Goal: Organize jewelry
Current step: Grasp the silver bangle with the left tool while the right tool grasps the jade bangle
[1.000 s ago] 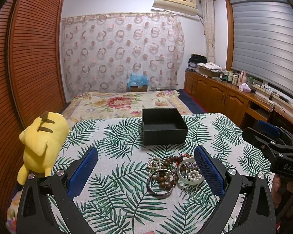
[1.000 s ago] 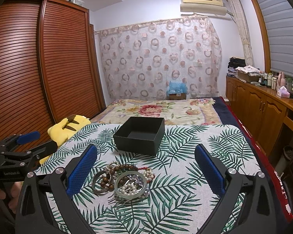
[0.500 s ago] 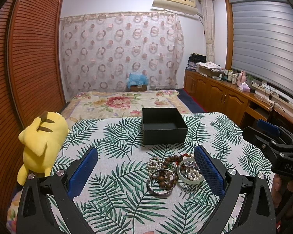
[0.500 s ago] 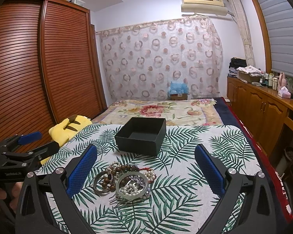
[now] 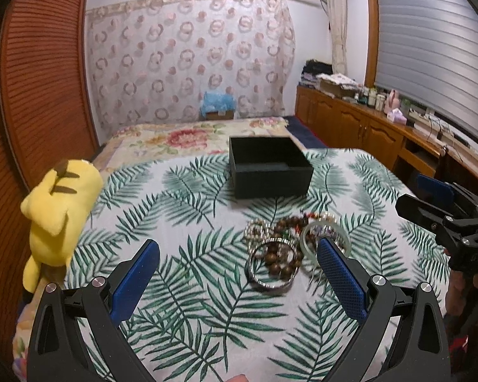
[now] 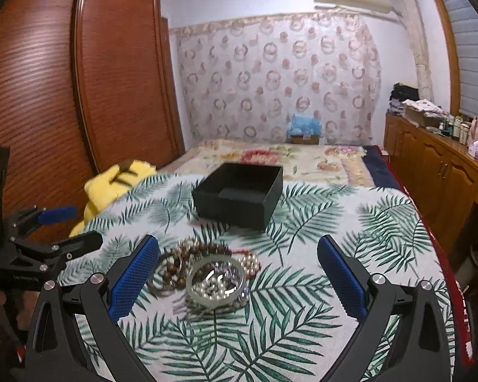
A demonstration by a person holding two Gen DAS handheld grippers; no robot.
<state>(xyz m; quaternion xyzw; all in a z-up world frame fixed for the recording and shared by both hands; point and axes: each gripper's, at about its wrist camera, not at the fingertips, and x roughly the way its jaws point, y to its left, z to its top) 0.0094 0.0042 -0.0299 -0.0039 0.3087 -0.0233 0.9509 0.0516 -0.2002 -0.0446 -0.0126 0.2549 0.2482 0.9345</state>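
- On my left wrist view, the yellow plush (image 5: 59, 210) hugs the bed's left edge; my left gripper (image 5: 239, 273) hangs spread wide, holding nothing.
- The jewelry pile (image 5: 290, 248) lies mid-cloth, just short of the empty black box (image 5: 269, 167).
- Only my right wrist view shows beads inside the pale bangle (image 6: 216, 281); my right gripper (image 6: 239, 273) is likewise spread and empty, with bare cloth to its right.

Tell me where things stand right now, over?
Left gripper open, empty. Right gripper open, empty. Jewelry pile on leaf-print cover, black box beyond it, apparently empty. Nothing blocking.

Jewelry pile (image 5: 290, 248) blurred; individual pieces indistinct.
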